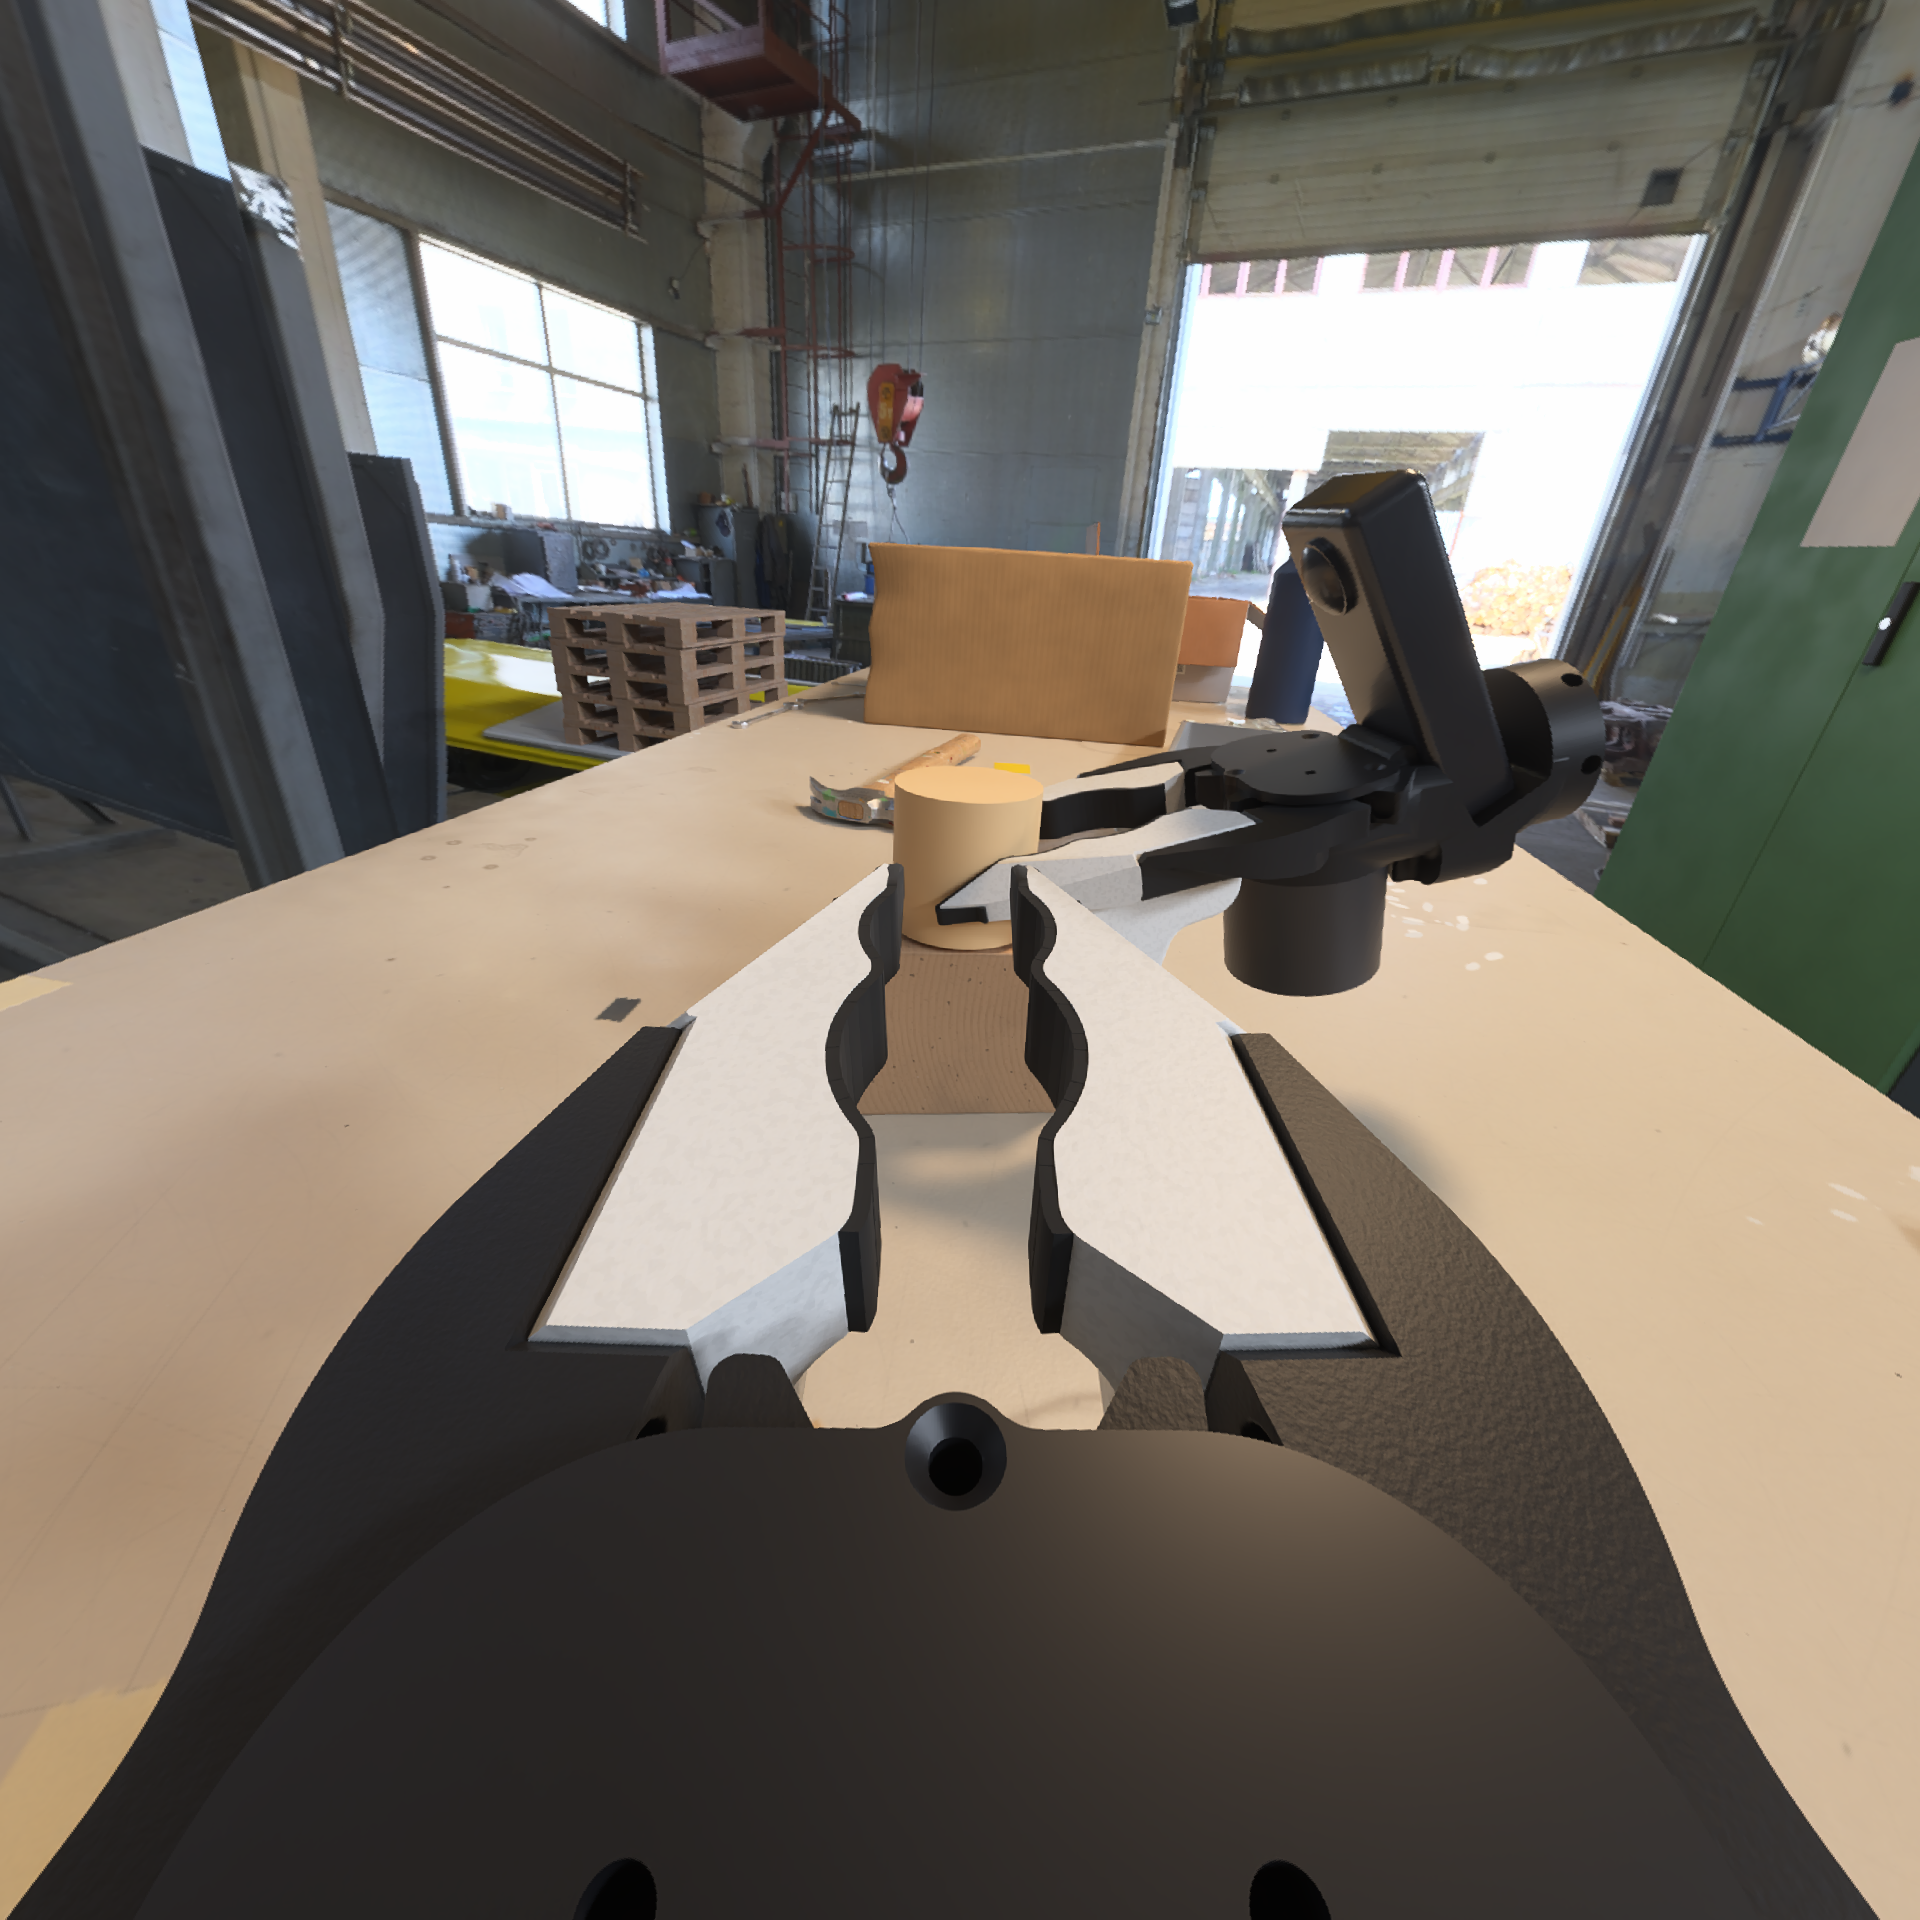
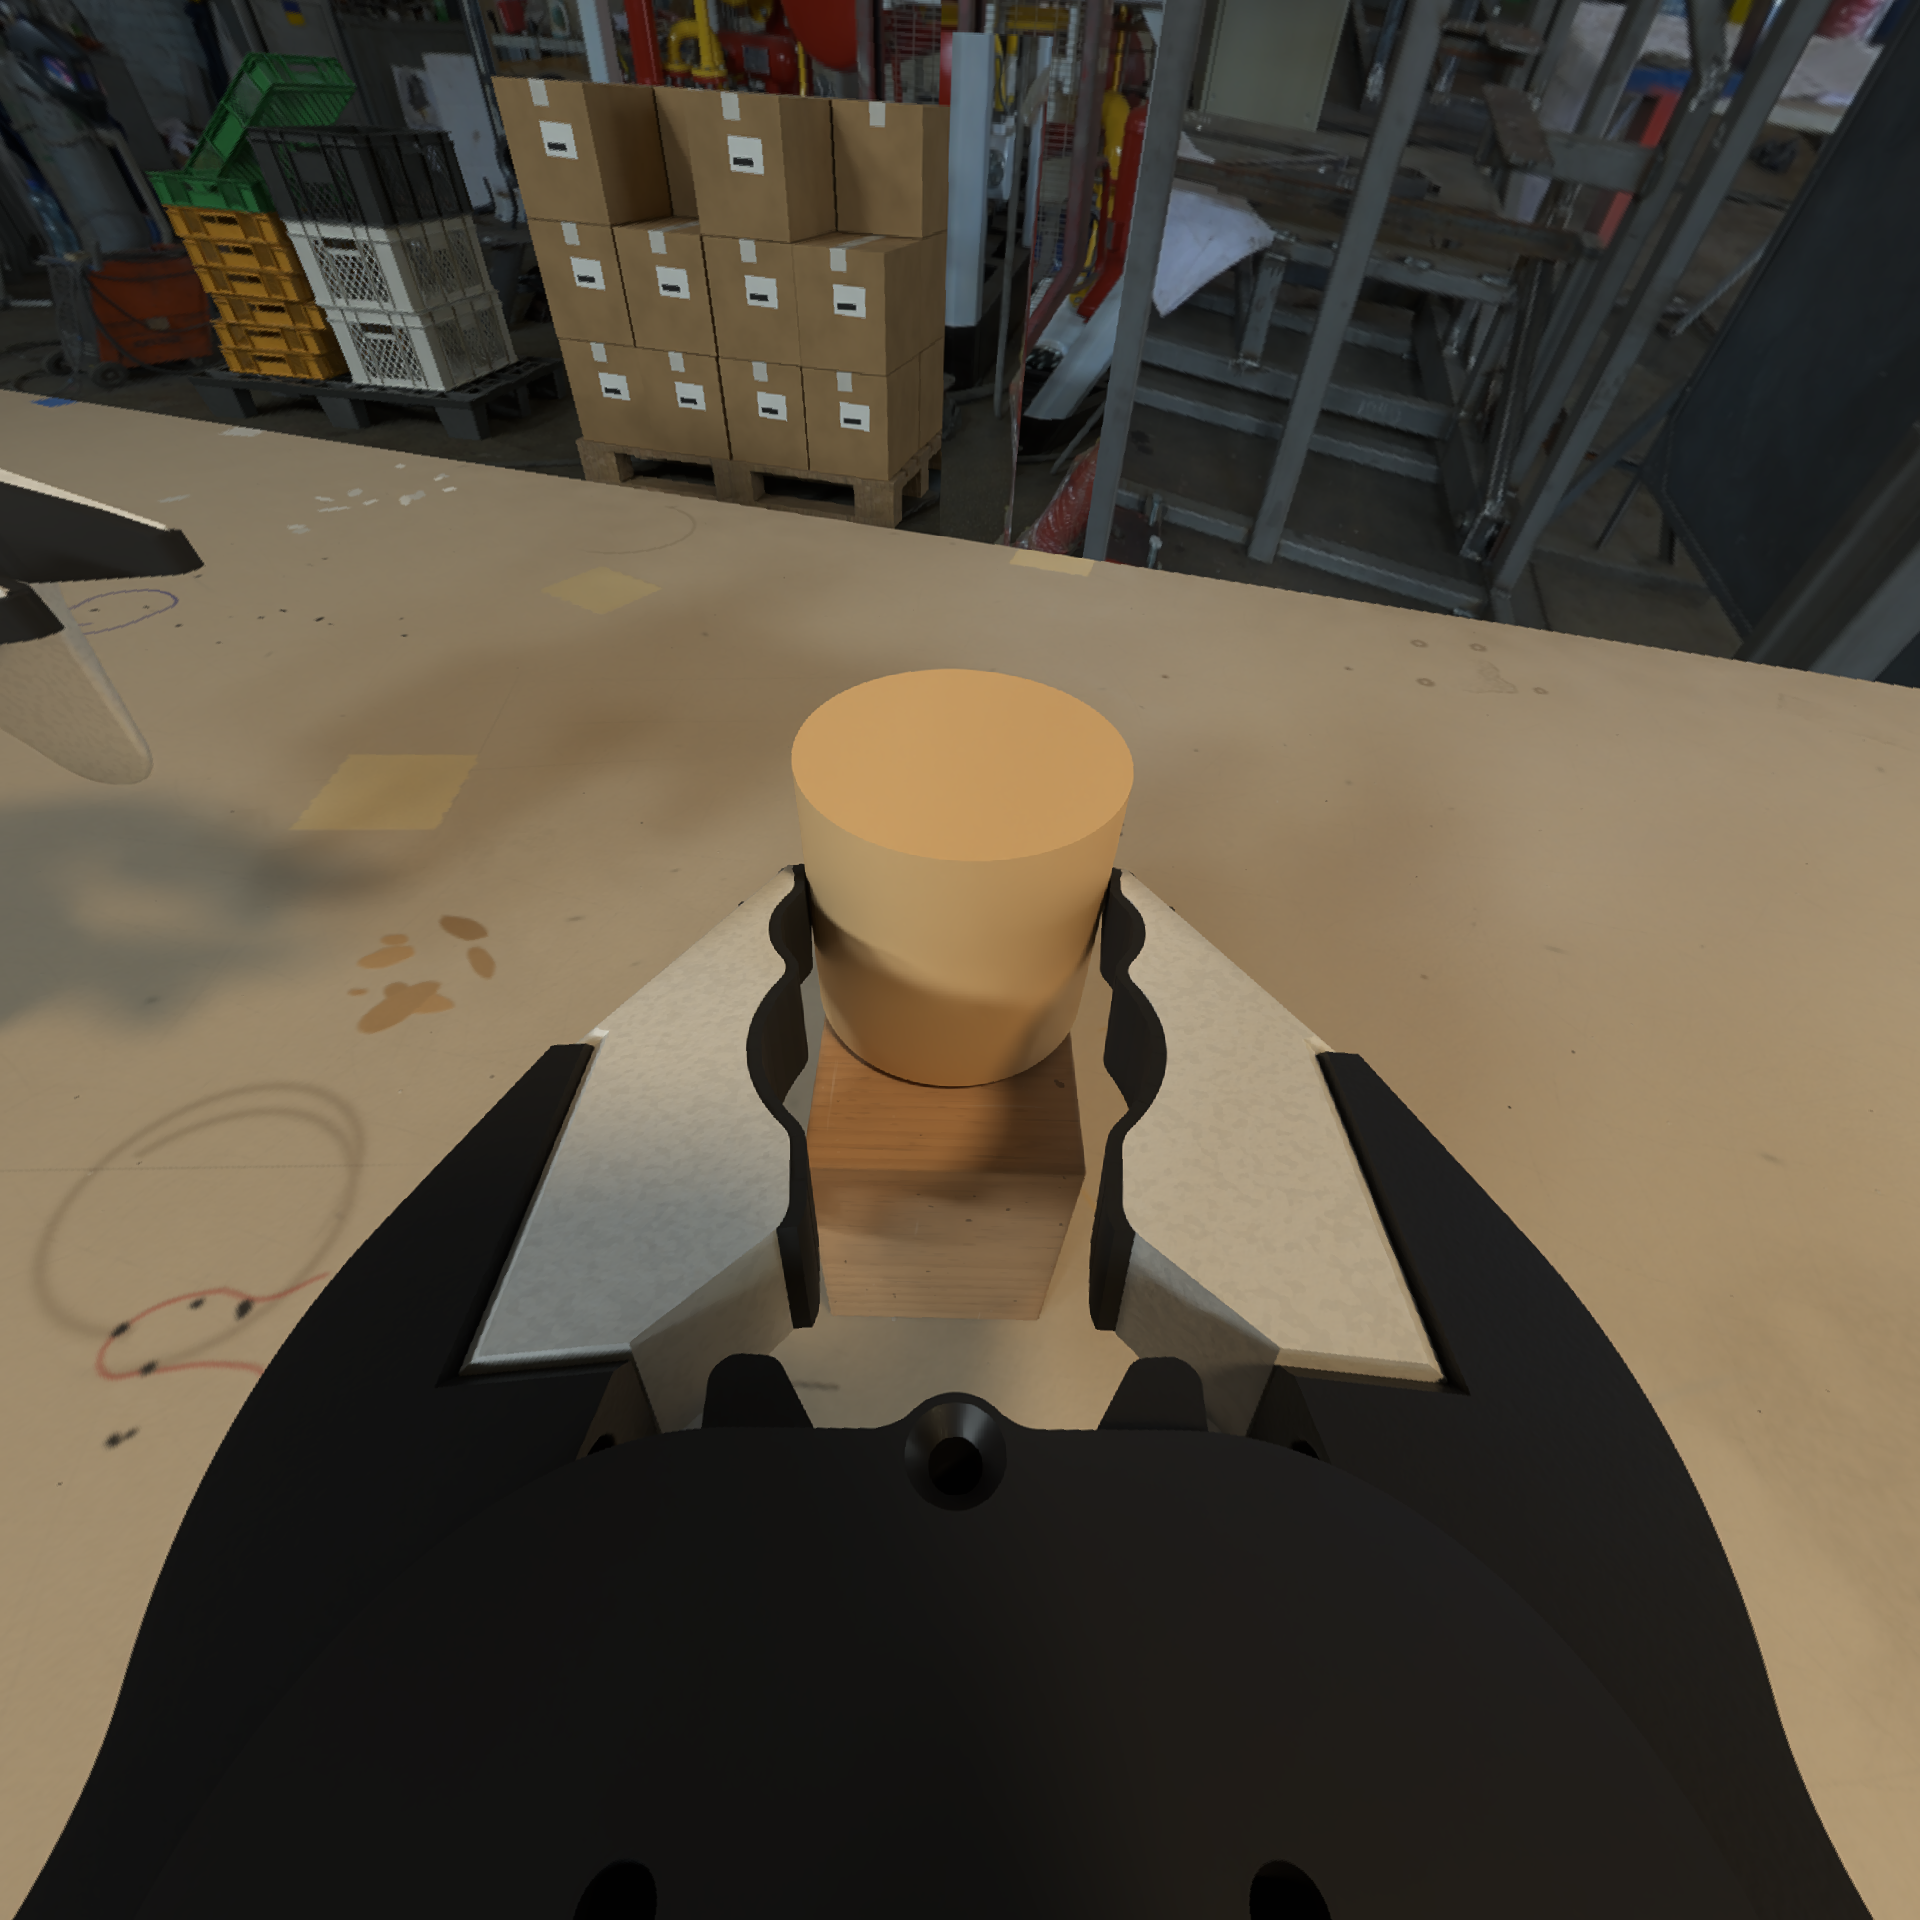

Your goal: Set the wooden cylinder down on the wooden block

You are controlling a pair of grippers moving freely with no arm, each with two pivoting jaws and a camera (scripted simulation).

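Observation:
A pale wooden cylinder (image 2: 961, 831) stands upright on a darker wooden block (image 2: 940, 1195) on the tan table (image 2: 1455, 935). My right gripper (image 2: 956, 894) is shut on the cylinder, one fingertip against each side. In the left wrist view the cylinder (image 1: 961, 831) sits on the block (image 1: 951, 1029) straight ahead, with the right gripper (image 1: 997, 868) reaching in from the right. My left gripper (image 1: 956, 894) is open and empty, short of the block. Its fingers (image 2: 94, 561) show at the far left of the right wrist view.
A hammer (image 1: 883, 795) lies behind the cylinder, and a brown cardboard panel (image 1: 1023, 644) stands farther back. The table's far edge (image 2: 1351, 613) runs behind the stack in the right wrist view, with pallets of boxes and metal racks beyond it.

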